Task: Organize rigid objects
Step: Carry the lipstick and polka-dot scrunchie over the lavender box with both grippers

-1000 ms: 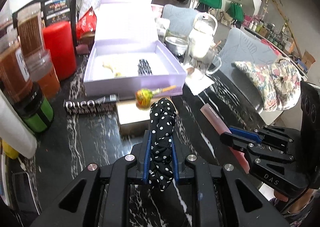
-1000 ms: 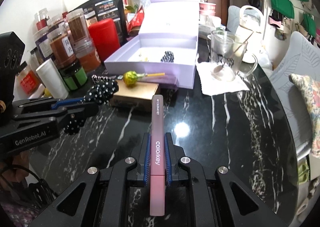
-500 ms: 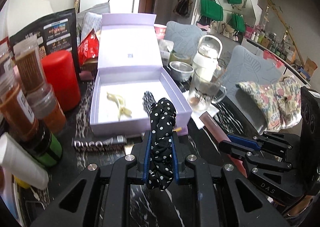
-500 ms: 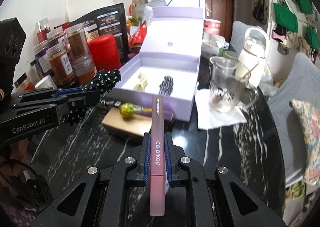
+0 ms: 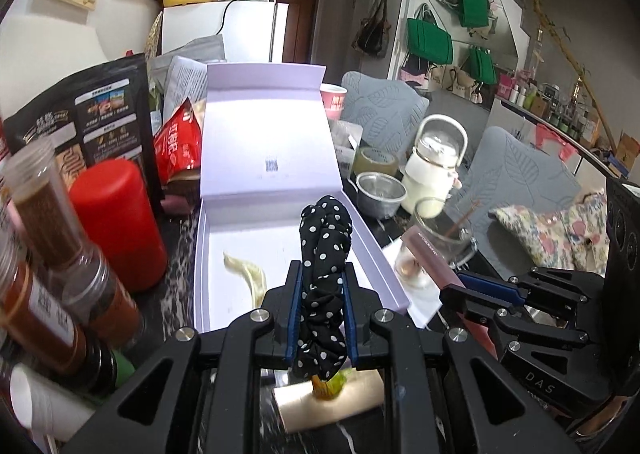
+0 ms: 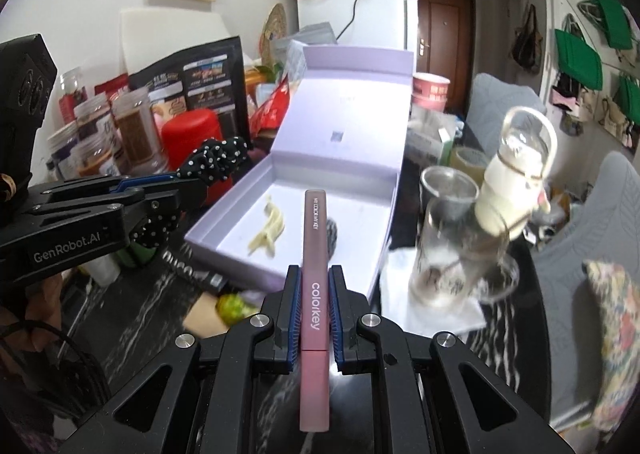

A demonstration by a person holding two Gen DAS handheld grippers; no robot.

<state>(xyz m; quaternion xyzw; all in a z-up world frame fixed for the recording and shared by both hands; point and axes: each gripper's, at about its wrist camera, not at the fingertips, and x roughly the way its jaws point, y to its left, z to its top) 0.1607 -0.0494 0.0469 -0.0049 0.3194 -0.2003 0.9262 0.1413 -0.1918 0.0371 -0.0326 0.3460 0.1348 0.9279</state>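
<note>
My left gripper [image 5: 320,286] is shut on a black scrunchie with white dots [image 5: 325,254], held above the front edge of an open lilac box [image 5: 372,250]. The right gripper [image 6: 314,286] is shut on a long pink "colorkey" stick [image 6: 314,254] whose tip reaches over the same box [image 6: 340,178]. A pale yellow hair clip [image 6: 270,228] and a dark item [image 6: 333,232] lie inside the box. Seen from the right wrist view, the left gripper [image 6: 176,190] with the scrunchie [image 6: 216,158] hangs at the box's left side.
A red canister [image 5: 116,222] and spice jars [image 5: 44,222] crowd the left. A glass mug [image 6: 452,250], a white bottle [image 6: 508,198] and a metal cup [image 5: 378,194] stand right of the box. A lollipop [image 6: 234,304] rests on a tan block [image 5: 332,402] on the black marble table [image 6: 504,366].
Both grippers rose and moved forward toward the lilac box, each keeping its item. The box now sits closer and lower in both views; the lollipop and block slid beneath the fingers.
</note>
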